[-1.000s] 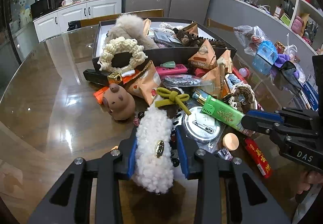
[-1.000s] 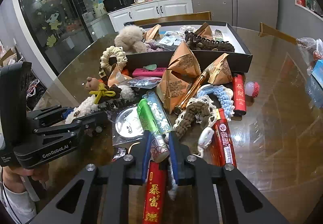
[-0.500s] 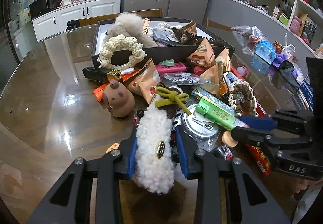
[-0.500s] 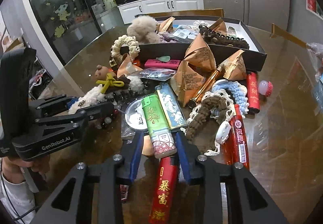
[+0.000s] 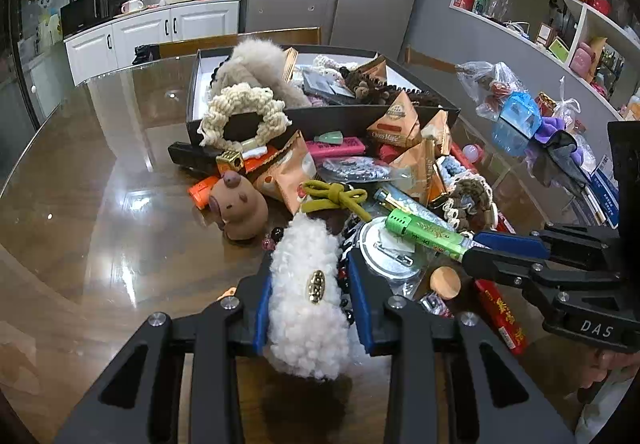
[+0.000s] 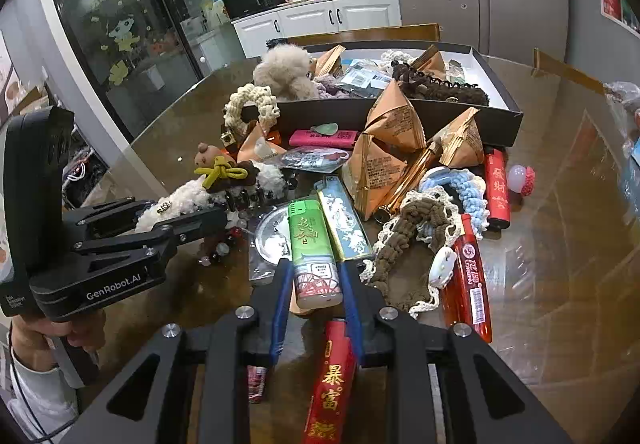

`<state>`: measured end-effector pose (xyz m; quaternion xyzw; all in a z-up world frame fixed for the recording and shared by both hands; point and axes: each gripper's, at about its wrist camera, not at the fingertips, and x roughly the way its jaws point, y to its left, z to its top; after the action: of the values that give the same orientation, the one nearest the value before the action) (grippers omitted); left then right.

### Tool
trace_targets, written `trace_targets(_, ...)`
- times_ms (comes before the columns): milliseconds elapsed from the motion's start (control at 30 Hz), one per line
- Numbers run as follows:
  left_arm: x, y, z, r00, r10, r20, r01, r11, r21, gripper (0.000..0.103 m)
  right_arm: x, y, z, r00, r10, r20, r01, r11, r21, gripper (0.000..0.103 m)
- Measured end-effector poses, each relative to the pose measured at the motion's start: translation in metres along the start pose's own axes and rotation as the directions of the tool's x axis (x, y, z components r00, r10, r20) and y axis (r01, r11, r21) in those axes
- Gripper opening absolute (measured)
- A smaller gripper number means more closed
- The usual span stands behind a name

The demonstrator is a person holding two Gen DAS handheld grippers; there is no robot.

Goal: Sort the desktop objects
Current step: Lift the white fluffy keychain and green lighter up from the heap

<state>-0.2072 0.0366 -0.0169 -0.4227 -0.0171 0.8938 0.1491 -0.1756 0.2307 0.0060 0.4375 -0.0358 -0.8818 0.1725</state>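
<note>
Two tongs | left tongs (image 5: pixel 311 298) clamp fluffy white plush (image 5: pixel 308 296) | right tongs (image 6: pixel 316 284) closing around green lighter (image 6: pixel 314 250)

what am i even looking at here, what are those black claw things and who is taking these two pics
There is no robot here: a person holds a two-finger black gripper in each hand, and each gripper carries a wide-angle camera looking along its fingers. So one picture is the left gripper's view and the other the right's, and each also sees the other gripper from the side.

The left gripper is clamped on a fluffy white plush piece. The right gripper has a green lighter between its blue pads, and its jaws are closing on it.

Both work over a glossy brown table heaped with clutter: more lighters, orange snack packets, crocheted bands, a small brown animal figure. Behind the heap stands a shallow black box already holding several things.
</note>
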Motion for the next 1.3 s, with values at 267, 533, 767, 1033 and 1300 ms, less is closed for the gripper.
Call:
trace_targets(267, -0.005, -0.003, -0.001, 1.0, -0.004, 0.005, 0.004, 1.0, -0.005, 0.034, -0.009, 0.001, 0.0, 1.0, 0.01, 0.011, -0.01, 1.0, 0.011, 0.024)
trace_targets(533, -0.014, -0.004, 0.003, 1.0, -0.009, 0.021, 0.009, 1.0, -0.01, 0.034, -0.026, 0.0, 0.007, 0.999, 0.014, 0.046, -0.015, 1.0, 0.018, 0.023)
trace_targets(767, -0.023, -0.005, 0.01, 0.999, -0.005, 0.036, 0.005, 1.0, -0.007, 0.033, -0.041, 0.007, 0.02, 0.997, 0.004, 0.078, -0.004, 1.0, -0.003, 0.021)
trace_targets(1033, -0.031, -0.008, 0.015, 0.999, -0.008, 0.051, 0.008, 1.0, 0.001, 0.033, -0.05, 0.016, 0.032, 0.996, 0.005, 0.094, -0.002, 0.999, -0.032, 0.02)
trace_targets(1300, -0.036, -0.01, 0.035, 0.997, -0.027, 0.066, 0.027, 1.0, -0.005, 0.033, -0.059, 0.02, 0.053, 0.994, 0.006, 0.112, 0.0, 0.999, -0.053, 0.02)
